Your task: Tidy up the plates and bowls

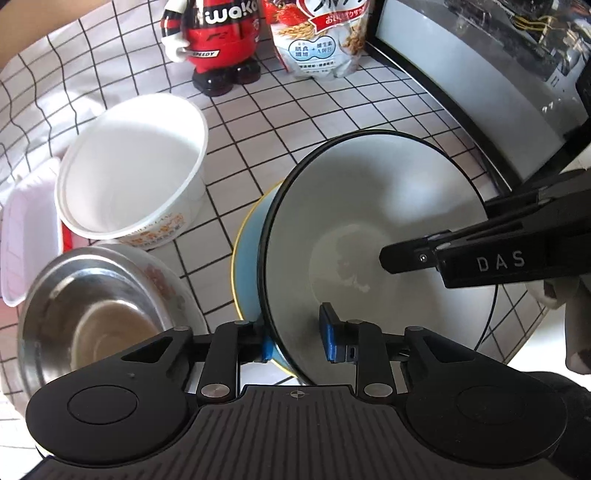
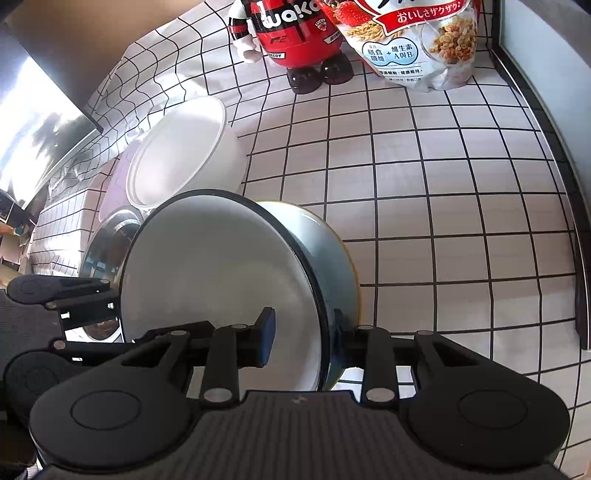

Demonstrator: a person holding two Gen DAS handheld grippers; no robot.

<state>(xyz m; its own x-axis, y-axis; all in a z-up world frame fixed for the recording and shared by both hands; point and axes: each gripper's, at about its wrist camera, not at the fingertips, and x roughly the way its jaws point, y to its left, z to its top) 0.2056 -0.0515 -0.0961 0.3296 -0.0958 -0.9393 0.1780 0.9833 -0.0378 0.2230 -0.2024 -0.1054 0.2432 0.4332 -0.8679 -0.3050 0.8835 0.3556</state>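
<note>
Straddling the rim of the black-rimmed white bowl [image 1: 369,229], the left gripper [image 1: 299,341] has one blue pad [image 1: 330,338] inside the bowl and the other outside, against the blue bowl [image 1: 247,266] that the white bowl sits in; the jaws are spread wide, and I cannot tell whether the pads press the walls. The right gripper [image 2: 304,339] straddles the same stacked pair from the opposite side, its left pad [image 2: 266,338] inside the white bowl [image 2: 221,291] and its right finger outside the blue bowl [image 2: 332,269], jaws also apart; again contact is unclear. In the left wrist view the right gripper's fingers [image 1: 413,254] reach in over the white bowl from the right.

The stack is tilted on the checked tablecloth [image 2: 443,206]. To its left lies a steel bowl [image 1: 92,314], with a white paper bowl [image 1: 133,173] just beyond it, beside a pink-white tray [image 1: 29,236]. At the far edge stand a red figure [image 2: 299,33] and a cereal bag [image 2: 421,40].
</note>
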